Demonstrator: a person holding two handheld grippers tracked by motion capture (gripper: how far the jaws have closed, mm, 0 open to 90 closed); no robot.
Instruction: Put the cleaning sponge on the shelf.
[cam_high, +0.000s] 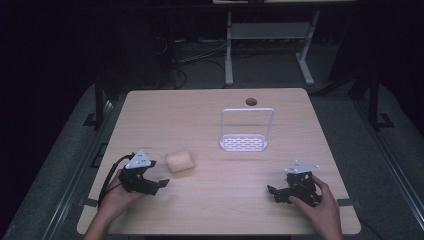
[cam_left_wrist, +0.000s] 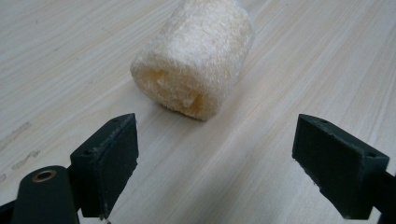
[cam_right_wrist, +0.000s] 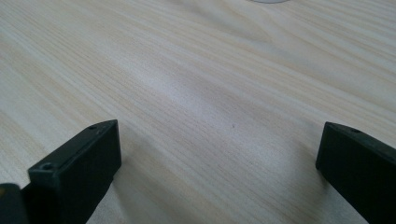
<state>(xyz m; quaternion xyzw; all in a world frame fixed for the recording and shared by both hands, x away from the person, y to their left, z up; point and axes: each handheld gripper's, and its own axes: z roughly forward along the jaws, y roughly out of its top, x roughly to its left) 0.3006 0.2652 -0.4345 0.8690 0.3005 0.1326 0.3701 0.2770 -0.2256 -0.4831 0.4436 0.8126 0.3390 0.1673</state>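
Loofah sponge (cam_left_wrist: 194, 56) lying on its side on the counter (cam_high: 215, 200), just ahead of the left gripper (cam_left_wrist: 215, 163), fingers apart; right gripper (cam_right_wrist: 219, 172) well apart, fingers likewise spread.

The loofah piece (cam_high: 180, 161) is a short, pale cream cylinder of coarse fibre; it lies on its side on the bench (cam_high: 210, 210), at about seven o'clock from the bench's middle; its cut end (cam_left_wrist: 180, 91), showing yellowish hollows, faces the near left edge.
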